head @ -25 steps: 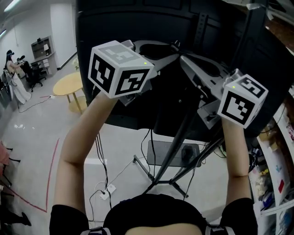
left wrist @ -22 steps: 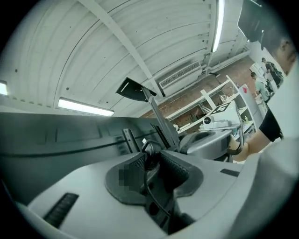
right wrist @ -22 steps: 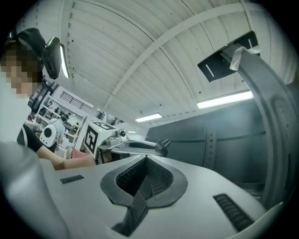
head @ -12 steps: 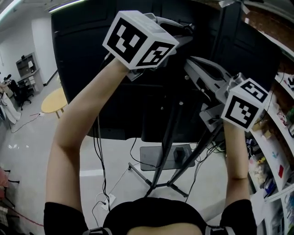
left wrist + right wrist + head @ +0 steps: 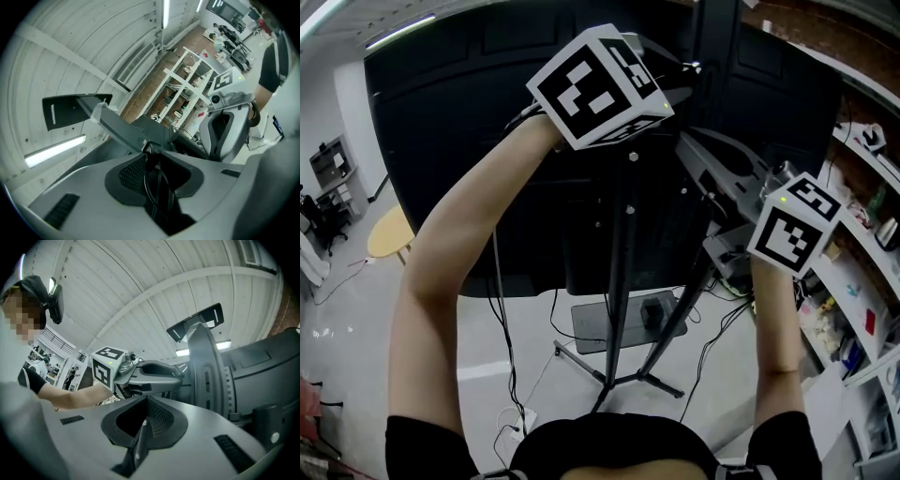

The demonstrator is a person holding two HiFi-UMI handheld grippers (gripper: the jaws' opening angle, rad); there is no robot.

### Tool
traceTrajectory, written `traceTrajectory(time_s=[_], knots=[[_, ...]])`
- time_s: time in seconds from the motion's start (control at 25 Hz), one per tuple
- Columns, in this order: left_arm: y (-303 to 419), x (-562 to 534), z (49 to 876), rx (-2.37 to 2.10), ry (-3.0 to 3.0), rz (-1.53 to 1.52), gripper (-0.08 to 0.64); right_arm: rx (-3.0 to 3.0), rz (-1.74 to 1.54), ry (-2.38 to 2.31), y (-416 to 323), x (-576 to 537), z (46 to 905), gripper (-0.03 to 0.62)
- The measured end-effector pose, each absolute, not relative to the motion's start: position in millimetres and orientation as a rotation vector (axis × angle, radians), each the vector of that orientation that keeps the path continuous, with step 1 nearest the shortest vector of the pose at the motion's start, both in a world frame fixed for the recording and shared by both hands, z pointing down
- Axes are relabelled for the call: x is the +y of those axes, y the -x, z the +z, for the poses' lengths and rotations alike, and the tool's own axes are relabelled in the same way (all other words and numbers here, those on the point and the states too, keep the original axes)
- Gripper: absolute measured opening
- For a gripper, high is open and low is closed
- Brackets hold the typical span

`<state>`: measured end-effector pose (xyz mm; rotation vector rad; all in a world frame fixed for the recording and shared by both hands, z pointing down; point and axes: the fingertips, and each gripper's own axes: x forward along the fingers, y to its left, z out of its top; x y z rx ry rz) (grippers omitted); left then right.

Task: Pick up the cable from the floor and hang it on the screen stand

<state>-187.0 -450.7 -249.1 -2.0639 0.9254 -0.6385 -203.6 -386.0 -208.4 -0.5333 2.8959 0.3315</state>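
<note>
My left gripper [image 5: 679, 68] is raised high against the back of the black screen [image 5: 469, 141], near the top of the stand's pole [image 5: 623, 253]. It is shut on a thin black cable [image 5: 157, 187], whose loops show between the jaws. The cable [image 5: 499, 309] hangs down past my left arm toward the floor. My right gripper [image 5: 705, 150] is lower and to the right, pointing up at the stand, its jaws together with nothing seen between them [image 5: 145, 404]. The stand's upright bracket [image 5: 202, 366] rises just beyond it.
Shelves [image 5: 862, 309] crowded with small items line the right side. The stand's legs and a tray with a black box [image 5: 628, 321] are below. A white power strip [image 5: 520, 420] lies on the floor, and a round yellow table [image 5: 380, 234] is at the far left.
Both grippers have risen along the screen's back. The left one moved up and to the right and rolled, with the cable still in it; the right one climbed a little.
</note>
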Motion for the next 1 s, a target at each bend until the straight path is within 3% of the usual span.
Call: traceTrajectory(time_s=[0.4, 0.8, 1.0], knots=[[144.6, -450.0, -172.3, 0.659, 1.698, -1.041, 0.106, 2.862, 0.294, 0.618, 159.6, -383.5, -175.7, 0.025], [141.8, -446.5, -142.3, 0.696, 1.416, -1.136, 0.106, 2.856, 0.211, 0.650, 139.9, -383.7, -126.1, 0.025], [150.7, -465.7, -88.1, 0.558, 1.201, -1.418, 0.106, 2.854, 0.181, 0.659, 131.4, -380.4, -117.4, 0.023]])
